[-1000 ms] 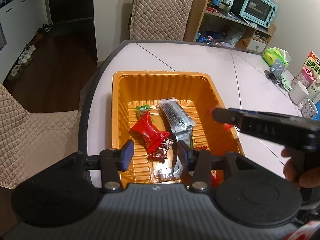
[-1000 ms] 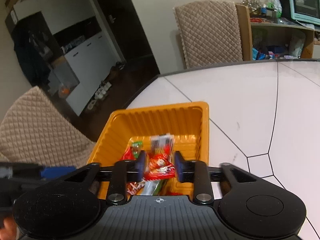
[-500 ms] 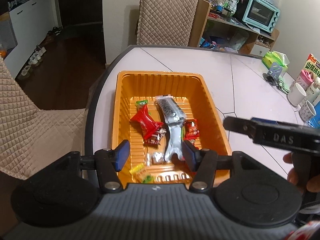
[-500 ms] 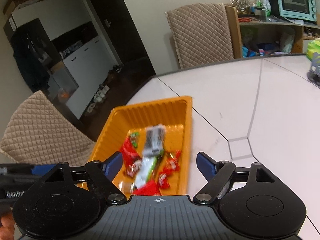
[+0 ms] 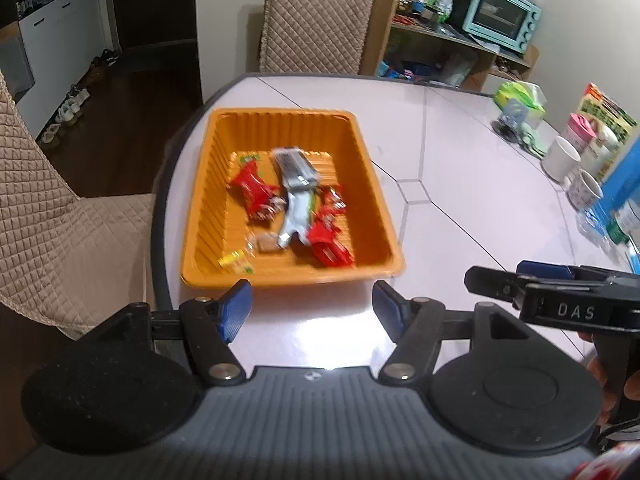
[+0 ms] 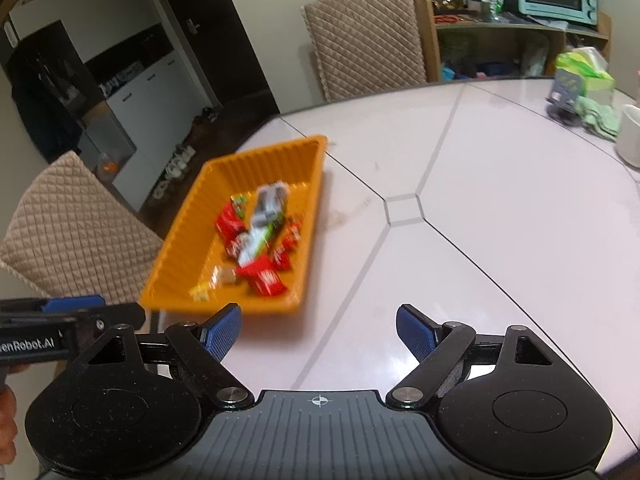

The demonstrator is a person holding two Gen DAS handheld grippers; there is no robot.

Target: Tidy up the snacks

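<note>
An orange tray point(image 5: 376, 200) sits on the white table near its left edge; it also shows in the right wrist view point(image 6: 176, 236). Inside lie red snack packets point(image 5: 252, 188), a long silver and black packet point(image 5: 296, 172), a small yellow packet point(image 5: 236, 261) and another red packet point(image 6: 264, 278). My left gripper point(image 5: 312, 308) is open and empty, just in front of the tray's near rim. My right gripper point(image 6: 318, 334) is open and empty, over bare table to the right of the tray. The right gripper shows in the left wrist view point(image 5: 520, 280).
Quilted chairs stand at the left point(image 5: 44, 216) and behind the table point(image 5: 316, 20). White mugs point(image 5: 562, 158), a pink cup, cartons and a green tissue pack point(image 5: 520, 94) stand at the table's right. A shelf with a teal oven point(image 5: 504, 26) is at the back.
Both grippers have pulled back from the tray and opened wider. The right gripper has let go of a red snack packet, which now lies in the tray.
</note>
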